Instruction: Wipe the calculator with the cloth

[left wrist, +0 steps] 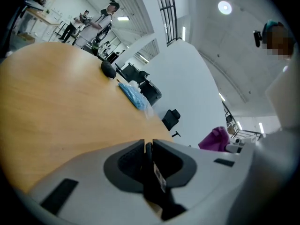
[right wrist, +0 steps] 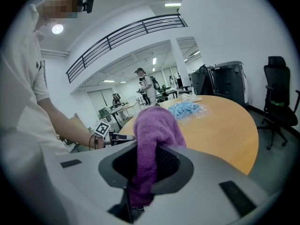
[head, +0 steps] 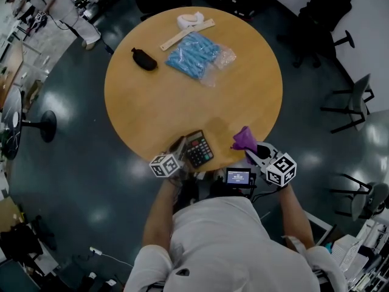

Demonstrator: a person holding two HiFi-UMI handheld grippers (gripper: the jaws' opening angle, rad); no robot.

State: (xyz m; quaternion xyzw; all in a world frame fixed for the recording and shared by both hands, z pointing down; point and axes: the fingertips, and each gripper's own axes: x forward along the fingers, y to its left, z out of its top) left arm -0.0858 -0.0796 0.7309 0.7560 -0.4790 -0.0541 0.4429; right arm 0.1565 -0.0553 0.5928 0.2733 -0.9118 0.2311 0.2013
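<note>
While the right gripper (right wrist: 143, 165) pinches the purple cloth (right wrist: 154, 125) just above the round table's (head: 152, 102) near edge, the left gripper (head: 181, 149) clamps tight on one side of the calculator (head: 199, 148) at that same edge.

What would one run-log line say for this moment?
left gripper: shut on calculator | right gripper: shut on cloth | cloth: apart from calculator

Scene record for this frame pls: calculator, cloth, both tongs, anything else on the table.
calculator: at near edge of round wooden table
cloth: purple, bunched, apart from calculator
left tongs: shut on calculator's edge
right tongs: shut on cloth
far side of table: blue packet, black pouch, wooden strip
</note>
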